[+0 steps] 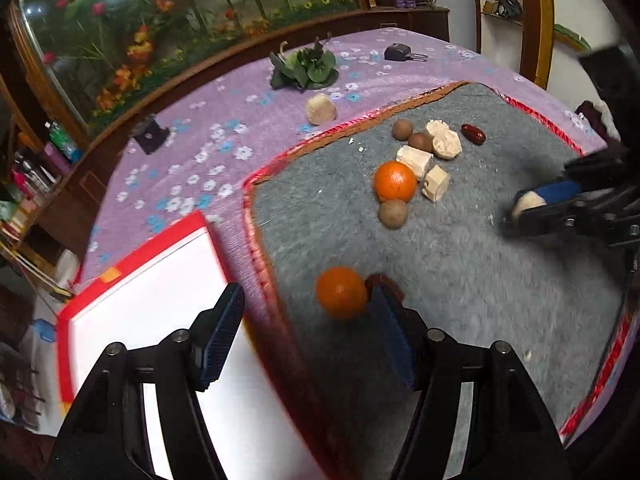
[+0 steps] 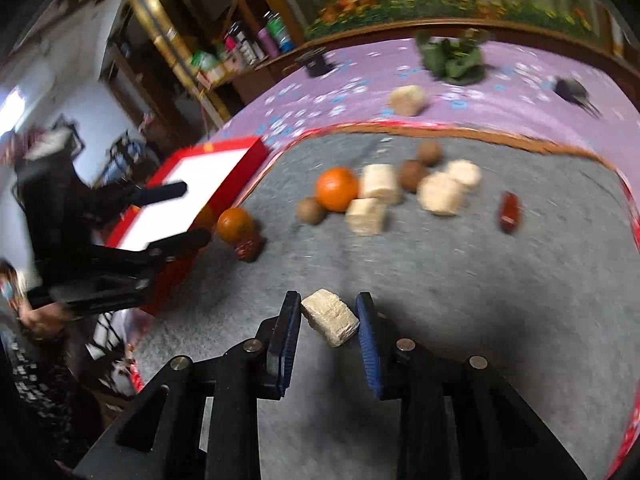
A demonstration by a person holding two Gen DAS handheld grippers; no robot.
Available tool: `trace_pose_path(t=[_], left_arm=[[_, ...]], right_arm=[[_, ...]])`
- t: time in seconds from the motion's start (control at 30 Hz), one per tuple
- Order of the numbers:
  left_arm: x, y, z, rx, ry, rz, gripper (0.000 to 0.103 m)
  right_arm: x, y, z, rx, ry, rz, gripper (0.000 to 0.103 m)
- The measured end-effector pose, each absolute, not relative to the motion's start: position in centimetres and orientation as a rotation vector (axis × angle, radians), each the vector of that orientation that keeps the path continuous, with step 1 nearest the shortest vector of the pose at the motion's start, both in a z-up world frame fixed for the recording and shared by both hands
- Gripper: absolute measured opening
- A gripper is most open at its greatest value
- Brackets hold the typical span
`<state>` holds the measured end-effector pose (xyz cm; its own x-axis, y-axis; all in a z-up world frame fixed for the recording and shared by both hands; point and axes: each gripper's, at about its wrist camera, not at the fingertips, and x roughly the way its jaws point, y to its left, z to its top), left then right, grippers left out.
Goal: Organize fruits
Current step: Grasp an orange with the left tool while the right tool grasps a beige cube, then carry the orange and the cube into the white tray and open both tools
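Mid-sort rn: right gripper clamped on a pale beige block, just above the grey mat. Left gripper w/ fingers apart, nothing held, near orange beside red-rimmed box. Next prob needs carrying block to box w/o slipping.

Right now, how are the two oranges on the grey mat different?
The near orange lies beside the red-rimmed tray, touching a dark red fruit, just ahead of the left gripper. The far orange sits in the pile, among pale blocks and brown round fruits. Both look similar in colour and size.
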<state>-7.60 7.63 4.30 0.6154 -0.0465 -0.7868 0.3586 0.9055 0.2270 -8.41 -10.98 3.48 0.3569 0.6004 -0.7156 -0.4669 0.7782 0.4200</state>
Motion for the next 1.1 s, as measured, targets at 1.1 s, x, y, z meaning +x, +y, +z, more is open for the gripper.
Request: trace_pose_path(t=[1.1], left_arm=[[-11.0, 12.0, 6.6, -0.001, 0.768, -0.244, 0.026]], right_arm=[[-8.3, -7.2, 6.0, 0.294, 0.947, 0.792, 0.029]])
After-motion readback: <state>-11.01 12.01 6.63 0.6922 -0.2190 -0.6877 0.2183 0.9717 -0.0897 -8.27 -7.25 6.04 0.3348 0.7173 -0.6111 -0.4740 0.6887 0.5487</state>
